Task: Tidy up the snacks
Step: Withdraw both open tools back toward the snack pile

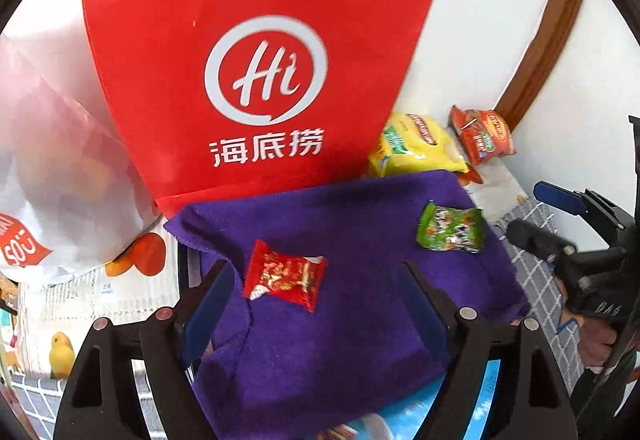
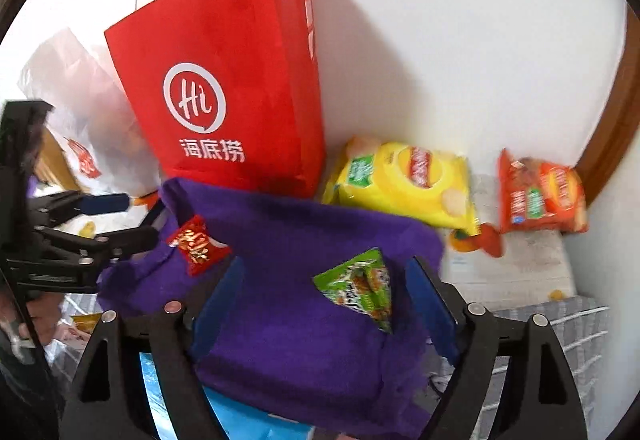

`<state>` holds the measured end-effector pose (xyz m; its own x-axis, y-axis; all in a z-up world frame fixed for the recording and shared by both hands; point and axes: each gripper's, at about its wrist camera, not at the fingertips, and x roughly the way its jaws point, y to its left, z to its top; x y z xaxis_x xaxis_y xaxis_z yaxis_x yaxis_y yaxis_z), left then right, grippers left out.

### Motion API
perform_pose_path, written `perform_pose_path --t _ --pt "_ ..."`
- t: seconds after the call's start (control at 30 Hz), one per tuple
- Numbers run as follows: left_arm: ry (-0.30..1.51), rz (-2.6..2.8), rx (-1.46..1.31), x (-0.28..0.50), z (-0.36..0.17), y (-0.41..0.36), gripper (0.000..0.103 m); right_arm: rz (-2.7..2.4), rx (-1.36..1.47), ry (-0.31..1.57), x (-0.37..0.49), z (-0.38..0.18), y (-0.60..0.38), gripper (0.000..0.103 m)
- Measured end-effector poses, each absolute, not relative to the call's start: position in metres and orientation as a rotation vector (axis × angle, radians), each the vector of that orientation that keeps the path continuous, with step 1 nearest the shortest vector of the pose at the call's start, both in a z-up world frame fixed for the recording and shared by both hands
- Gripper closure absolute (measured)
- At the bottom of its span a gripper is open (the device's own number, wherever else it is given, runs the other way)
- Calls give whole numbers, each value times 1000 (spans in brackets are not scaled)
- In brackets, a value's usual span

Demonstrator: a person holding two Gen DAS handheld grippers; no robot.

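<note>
Both grippers hang over a purple towel (image 1: 352,280) with jaws spread wide and nothing between them. The left gripper (image 1: 316,304) is above a red candy packet (image 1: 284,276) lying flat on the towel; the right gripper (image 2: 324,304) is above a green snack packet (image 2: 358,286). Behind stand a red paper bag (image 2: 224,80), a yellow chip bag (image 2: 404,184) and an orange chip bag (image 2: 540,194).

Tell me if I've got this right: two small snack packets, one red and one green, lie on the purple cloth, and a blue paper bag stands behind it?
Nearly. The paper bag behind the purple cloth is red, not blue; the right wrist view shows it whole, white handles included. The red packet and green packet do lie on the cloth.
</note>
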<state>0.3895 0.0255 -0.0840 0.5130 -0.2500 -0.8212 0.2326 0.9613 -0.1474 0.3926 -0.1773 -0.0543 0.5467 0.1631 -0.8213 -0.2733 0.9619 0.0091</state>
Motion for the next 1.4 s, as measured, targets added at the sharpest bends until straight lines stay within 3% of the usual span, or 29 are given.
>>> perform_pose_path --t 0.2,0.67,1.1,1.4 --pt "945 -305 -49 359 -61 30 21 162 -230 914 359 -40 -169 15" --pt "877 -305 -27 251 -38 43 21 293 149 926 273 -22 -213 15" --pt "918 -269 -83 192 -62 54 21 241 197 898 207 -26 -249 16" --pt "946 -218 -121 174 -92 67 21 224 128 920 185 -57 -250 24"
